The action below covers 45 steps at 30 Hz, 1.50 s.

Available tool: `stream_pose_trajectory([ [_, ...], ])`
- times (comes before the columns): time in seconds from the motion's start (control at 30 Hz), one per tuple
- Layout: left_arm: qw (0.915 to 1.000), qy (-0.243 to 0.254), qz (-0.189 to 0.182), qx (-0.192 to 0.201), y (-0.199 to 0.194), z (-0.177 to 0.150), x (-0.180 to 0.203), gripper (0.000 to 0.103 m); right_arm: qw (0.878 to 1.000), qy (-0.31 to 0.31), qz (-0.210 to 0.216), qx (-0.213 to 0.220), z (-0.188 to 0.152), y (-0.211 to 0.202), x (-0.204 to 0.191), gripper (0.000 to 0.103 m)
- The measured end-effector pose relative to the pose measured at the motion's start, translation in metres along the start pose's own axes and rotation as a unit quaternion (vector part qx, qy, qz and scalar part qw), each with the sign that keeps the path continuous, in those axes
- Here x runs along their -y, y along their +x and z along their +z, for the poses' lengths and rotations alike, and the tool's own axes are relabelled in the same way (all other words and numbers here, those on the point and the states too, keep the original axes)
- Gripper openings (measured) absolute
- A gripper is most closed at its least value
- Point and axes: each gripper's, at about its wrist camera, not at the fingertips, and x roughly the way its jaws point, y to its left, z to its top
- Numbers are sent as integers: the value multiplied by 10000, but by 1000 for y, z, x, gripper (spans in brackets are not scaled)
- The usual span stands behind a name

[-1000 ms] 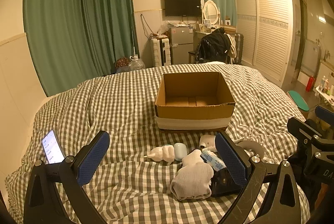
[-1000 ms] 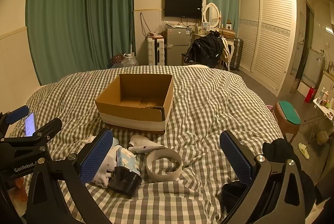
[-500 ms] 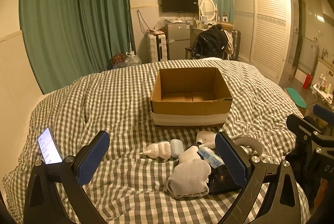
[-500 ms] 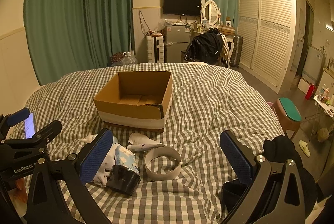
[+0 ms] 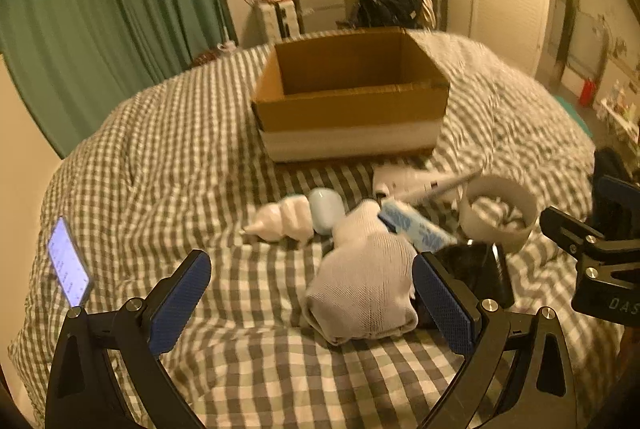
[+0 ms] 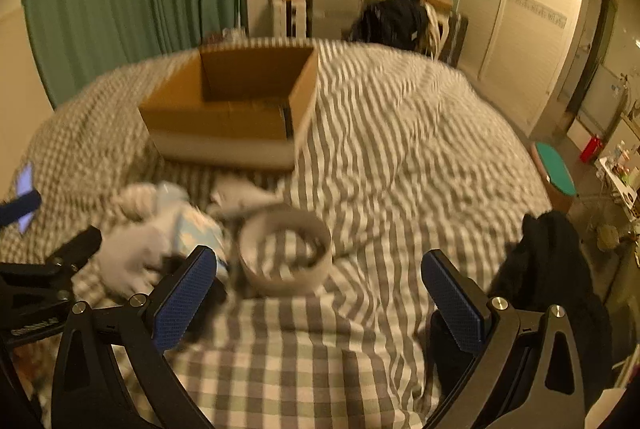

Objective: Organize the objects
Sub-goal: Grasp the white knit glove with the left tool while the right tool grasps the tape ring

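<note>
An open cardboard box stands on the checked bed; it also shows in the right wrist view. In front of it lie a white sock bundle, a white shell, a pale blue egg-shaped case, a blue-white packet, a white device, a black object and a tape ring. My left gripper is open just before the sock. My right gripper is open, close to the tape ring.
A lit phone lies at the bed's left edge. A green stool and dark clothing are to the right of the bed. Curtains, a fridge, a TV and a wardrobe stand behind.
Both grippers have moved forward and down toward the pile of objects; the views are now blurred by motion. Both stay open.
</note>
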Motion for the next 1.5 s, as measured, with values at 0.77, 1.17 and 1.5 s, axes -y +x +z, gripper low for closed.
stream_pose_trajectory([
  [0.77, 9835, -124, -1309, -1242, 82, -1, 12, 89, 9879, 390, 670, -1341, 12, 107, -3, 86],
  [1.17, 9804, 71, -1593, -1160, 68, -3, 21, 60, 9917, 384, 645, -1047, 17, 91, -3, 82],
  [1.5, 9873, -43, -1388, -777, 32, 3, 10, 58, 9968, 297, 549, -494, 26, 37, -7, 82],
])
